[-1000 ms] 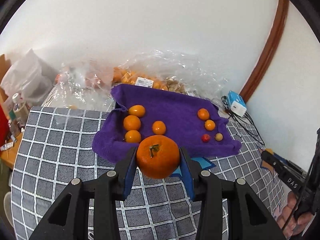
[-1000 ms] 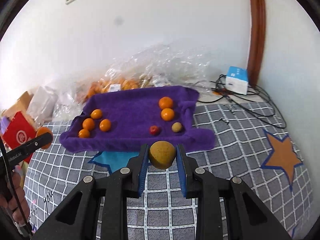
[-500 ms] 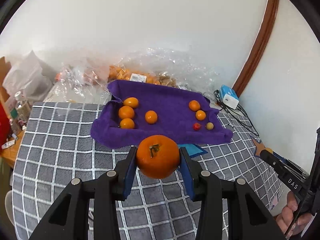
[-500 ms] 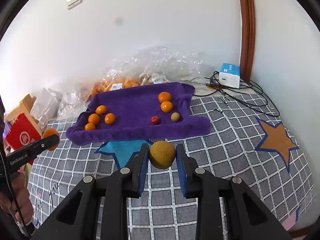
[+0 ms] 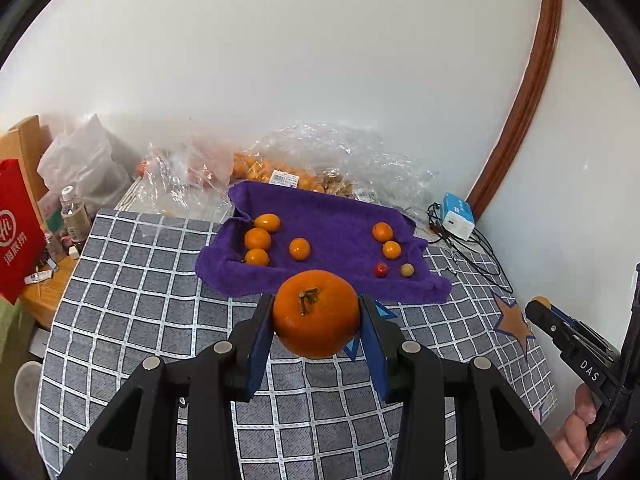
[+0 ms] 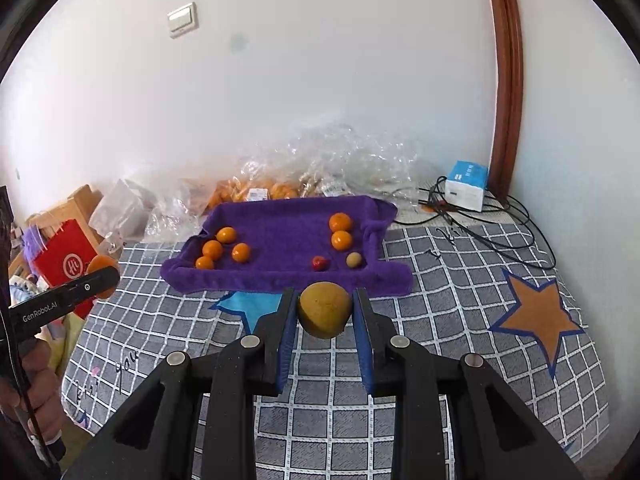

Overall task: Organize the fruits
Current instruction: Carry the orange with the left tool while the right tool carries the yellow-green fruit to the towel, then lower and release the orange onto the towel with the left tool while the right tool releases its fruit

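Jaws of the left gripper (image 5: 316, 314) are clamped on a large orange (image 5: 316, 312); jaws of the right gripper (image 6: 325, 312) pinch a small yellow-brown fruit (image 6: 325, 310). Beyond both, small fruits lie on the purple towel (image 6: 280, 236) over a checked cloth (image 6: 440, 280).

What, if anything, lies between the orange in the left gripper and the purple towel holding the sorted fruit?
Nothing visible does. The orange is clamped in the left gripper above bare checked cloth, and the purple towel lies straight ahead with its near edge unobstructed.
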`<state>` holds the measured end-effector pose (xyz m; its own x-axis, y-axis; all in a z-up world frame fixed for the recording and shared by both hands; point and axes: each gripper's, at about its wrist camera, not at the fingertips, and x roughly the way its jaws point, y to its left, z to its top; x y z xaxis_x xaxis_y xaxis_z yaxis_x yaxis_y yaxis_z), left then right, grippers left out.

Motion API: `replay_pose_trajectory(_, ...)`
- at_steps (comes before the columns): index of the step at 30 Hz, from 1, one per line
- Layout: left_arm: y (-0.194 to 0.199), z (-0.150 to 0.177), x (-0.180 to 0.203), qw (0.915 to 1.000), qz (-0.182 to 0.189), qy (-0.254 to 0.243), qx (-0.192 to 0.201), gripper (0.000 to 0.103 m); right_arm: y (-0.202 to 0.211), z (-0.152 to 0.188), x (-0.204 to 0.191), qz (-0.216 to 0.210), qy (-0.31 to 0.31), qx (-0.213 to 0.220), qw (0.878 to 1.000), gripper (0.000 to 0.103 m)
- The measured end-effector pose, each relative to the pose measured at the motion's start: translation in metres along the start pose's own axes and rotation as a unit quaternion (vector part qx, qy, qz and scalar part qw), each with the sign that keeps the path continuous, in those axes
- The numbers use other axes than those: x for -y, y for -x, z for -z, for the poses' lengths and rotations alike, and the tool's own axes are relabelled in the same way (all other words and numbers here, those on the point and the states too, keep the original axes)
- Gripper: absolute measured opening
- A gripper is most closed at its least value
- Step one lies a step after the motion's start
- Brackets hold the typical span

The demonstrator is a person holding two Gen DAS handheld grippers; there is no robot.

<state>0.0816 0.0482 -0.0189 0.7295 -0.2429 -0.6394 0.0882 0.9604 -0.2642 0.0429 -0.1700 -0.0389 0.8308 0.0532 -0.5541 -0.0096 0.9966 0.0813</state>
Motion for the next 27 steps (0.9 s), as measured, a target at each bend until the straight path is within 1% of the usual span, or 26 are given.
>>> replay_pose_trajectory(3,-0.003,-0.008,-0.003,1.0000,-0.001,0.007,0.003,0.039,-0.008,-0.007,0.004,-0.007,-0.001,0.001,1.000,0.027)
replay_pose_trajectory(7,-0.013,-0.022,-0.008,0.9998,-0.006,0.015,0.006,0.039,-0.028,-0.020,0.008,-0.012,-0.001,0.000,1.000,0.027)
replay_pose_trajectory(10,-0.030,-0.037,-0.014,0.9998,-0.010,0.019,0.002,0.039,-0.049,-0.032,0.012,-0.018,-0.004,-0.005,1.000,0.027)
replay_pose_trajectory(15,-0.061,-0.060,-0.025,0.9996,-0.017,0.021,-0.001,0.039,-0.094,-0.052,0.016,-0.023,0.000,-0.016,1.000,0.027)
replay_pose_trajectory(19,-0.086,-0.075,-0.035,0.9995,-0.021,0.025,-0.005,0.039,-0.139,-0.064,0.017,-0.035,0.001,-0.030,0.999,0.027)
replay_pose_trajectory(23,-0.115,-0.086,-0.048,0.9991,-0.023,0.032,-0.013,0.039,-0.185,-0.070,0.014,-0.041,0.001,-0.050,0.998,0.027)
replay_pose_trajectory(27,-0.139,-0.093,-0.060,0.9987,-0.023,0.039,-0.022,0.039,-0.231,-0.068,0.007,-0.050,0.003,-0.078,0.996,0.027)
